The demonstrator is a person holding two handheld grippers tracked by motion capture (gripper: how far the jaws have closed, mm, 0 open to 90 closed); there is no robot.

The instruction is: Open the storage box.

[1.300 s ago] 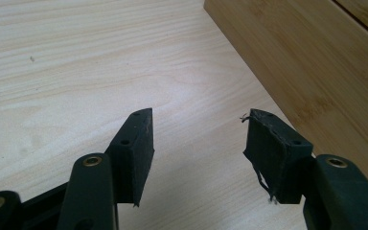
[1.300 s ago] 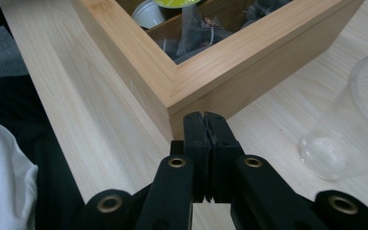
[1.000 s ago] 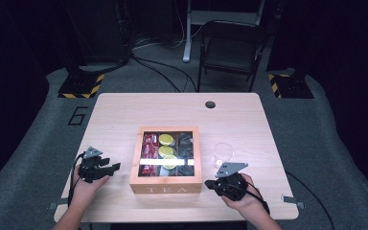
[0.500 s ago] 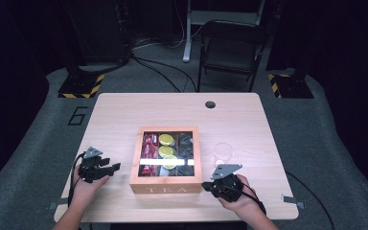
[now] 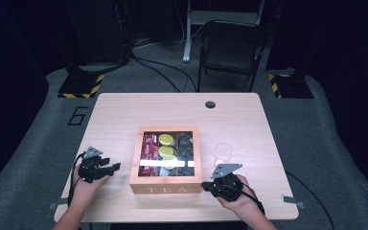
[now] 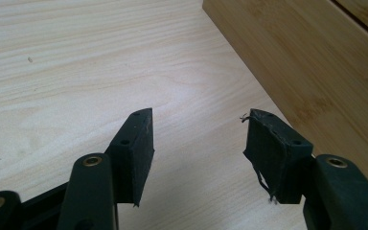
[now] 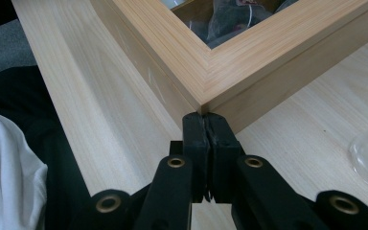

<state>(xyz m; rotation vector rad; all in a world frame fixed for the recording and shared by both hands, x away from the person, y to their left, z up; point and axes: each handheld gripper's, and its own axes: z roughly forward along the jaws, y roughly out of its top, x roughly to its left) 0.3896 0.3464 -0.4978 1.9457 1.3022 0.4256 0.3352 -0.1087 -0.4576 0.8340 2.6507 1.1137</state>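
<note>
**High view: tea box at the table's near edge, a gripper on either side**

The wooden tea box [image 5: 165,158], lid down over its glass window, sits on the table [image 5: 124,110] near the middle of the near edge, its "TEA" face toward me. My right gripper [image 7: 204,125] has its jaws pressed together with nothing between them, the tips at the box's near right corner. My left gripper [image 6: 199,139] rests off the box's left side, jaws apart and empty over bare wood. A clear glass cup [image 5: 223,153] stands just right of the box, toward the table's right edge.
</note>
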